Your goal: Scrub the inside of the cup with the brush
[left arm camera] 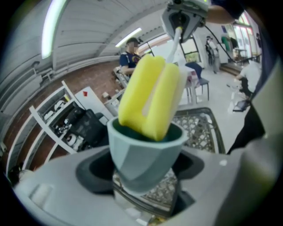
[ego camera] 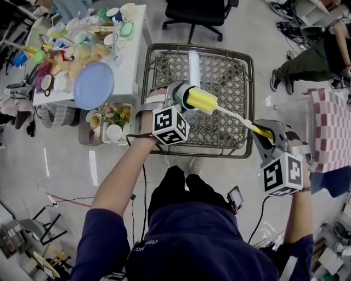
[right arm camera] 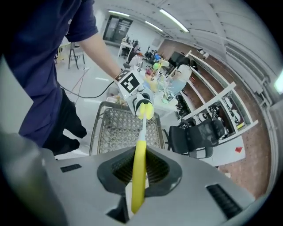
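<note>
My left gripper [ego camera: 176, 100] is shut on a pale blue-grey cup [left arm camera: 143, 152], held above the wicker table [ego camera: 230, 77]. The cup [ego camera: 179, 94] tilts toward the right. A yellow sponge brush head [left arm camera: 150, 99] sits in the cup's mouth, part of it sticking out. My right gripper [ego camera: 267, 135] is shut on the brush's yellow handle [right arm camera: 138, 176]. A thin white stem [ego camera: 233, 115] joins handle and sponge [ego camera: 202, 100]. In the right gripper view the sponge [right arm camera: 145, 110] shows at the far end, against the left gripper's marker cube [right arm camera: 129, 82].
A white table [ego camera: 134, 55] at the left carries several cups, bowls and a blue plate [ego camera: 93, 85]. A tray with dishes [ego camera: 107, 123] lies on the floor below it. A black office chair [ego camera: 197, 13] stands beyond the wicker table. A checked cloth [ego camera: 329, 126] is at the right.
</note>
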A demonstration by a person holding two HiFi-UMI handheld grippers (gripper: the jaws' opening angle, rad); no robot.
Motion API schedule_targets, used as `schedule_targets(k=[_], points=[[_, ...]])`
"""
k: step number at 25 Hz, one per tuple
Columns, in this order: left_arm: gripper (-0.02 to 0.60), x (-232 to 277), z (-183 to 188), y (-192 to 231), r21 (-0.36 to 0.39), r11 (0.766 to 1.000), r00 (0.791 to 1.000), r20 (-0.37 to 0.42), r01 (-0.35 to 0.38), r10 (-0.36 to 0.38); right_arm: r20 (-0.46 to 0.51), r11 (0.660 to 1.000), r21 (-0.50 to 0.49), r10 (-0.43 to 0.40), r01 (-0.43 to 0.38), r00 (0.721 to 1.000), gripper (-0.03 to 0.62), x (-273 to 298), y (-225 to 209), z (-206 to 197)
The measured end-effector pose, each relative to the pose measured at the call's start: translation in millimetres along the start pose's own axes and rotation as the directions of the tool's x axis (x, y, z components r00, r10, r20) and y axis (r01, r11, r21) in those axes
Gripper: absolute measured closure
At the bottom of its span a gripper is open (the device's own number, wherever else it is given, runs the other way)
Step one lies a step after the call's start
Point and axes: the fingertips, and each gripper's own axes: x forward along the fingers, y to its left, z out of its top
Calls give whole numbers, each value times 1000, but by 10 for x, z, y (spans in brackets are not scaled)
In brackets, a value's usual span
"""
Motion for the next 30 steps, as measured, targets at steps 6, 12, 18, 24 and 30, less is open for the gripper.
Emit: schedule_targets(k=[6, 12, 18, 24, 30], points=[[207, -66, 33, -23, 39, 999, 999, -37, 18, -17, -66, 987, -155, -57, 46, 996, 563, -18, -85, 140], [207, -103, 88, -30, 69, 997, 996, -81, 39, -34, -84, 973, -218, -97, 76, 992, 563, 0, -111, 283], [207, -118, 180, -113, 135, 988, 992, -113, 71, -56, -82, 953, -274, -156, 128, 984, 563, 25, -167, 352], [207, -133, 325, -156, 175, 982, 992, -114, 75, -56, -98, 968, -226, -138, 113, 986, 564, 58, -190, 241], [207, -130, 398, -105, 161, 985, 993, -108, 70, -53, -102, 980, -189, -81, 60, 992, 565, 125, -75, 140]])
